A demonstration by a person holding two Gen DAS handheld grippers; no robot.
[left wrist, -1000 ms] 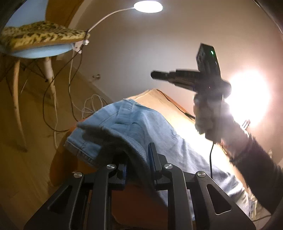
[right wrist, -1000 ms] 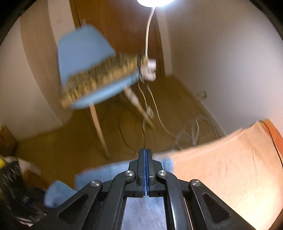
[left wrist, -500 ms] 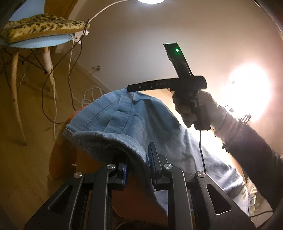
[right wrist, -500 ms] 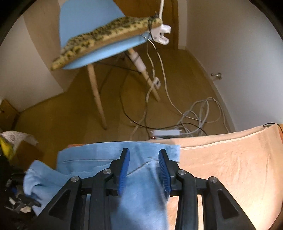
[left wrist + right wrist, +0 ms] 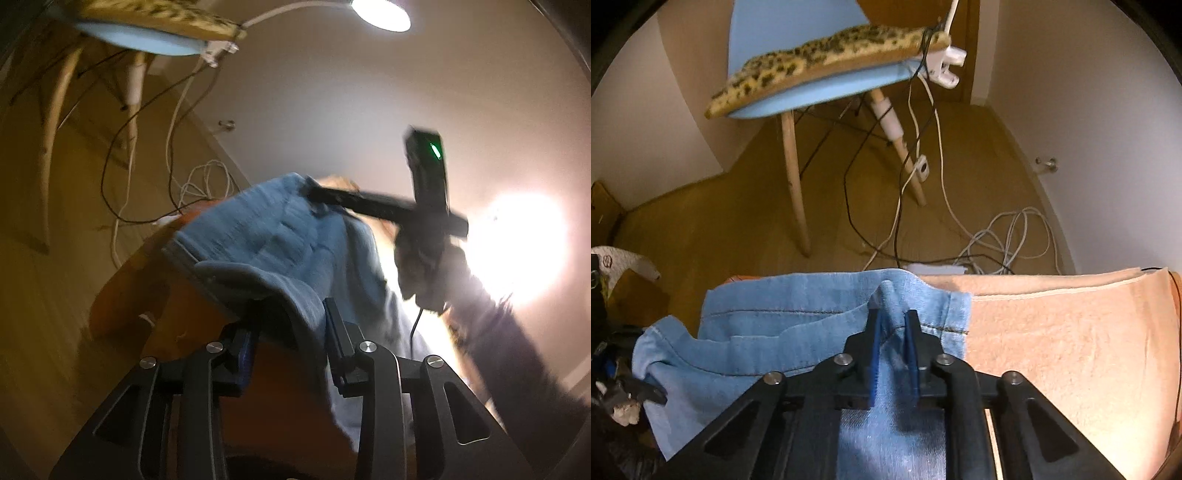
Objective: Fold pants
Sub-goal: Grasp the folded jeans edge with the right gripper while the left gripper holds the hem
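Light blue denim pants (image 5: 798,332) lie on a peach towel (image 5: 1071,332) that covers the table. My right gripper (image 5: 894,325) is shut on a pinched ridge of denim near the pants' far edge. My left gripper (image 5: 291,321) is shut on a thick bunched fold of the pants (image 5: 273,251) and holds it lifted off the table. In the left wrist view the right gripper (image 5: 317,194) reaches onto the far end of the pants, with the hand behind it.
A blue chair with a leopard cushion (image 5: 827,62) stands on the wooden floor beyond the table. Cables and a power strip (image 5: 997,243) lie on the floor by the wall. A clip lamp (image 5: 380,14) and a second bright light (image 5: 517,243) shine.
My right gripper came down onto the pants' far edge, opened, then closed on a ridge of denim. My left gripper kept its hold and tilted a little.
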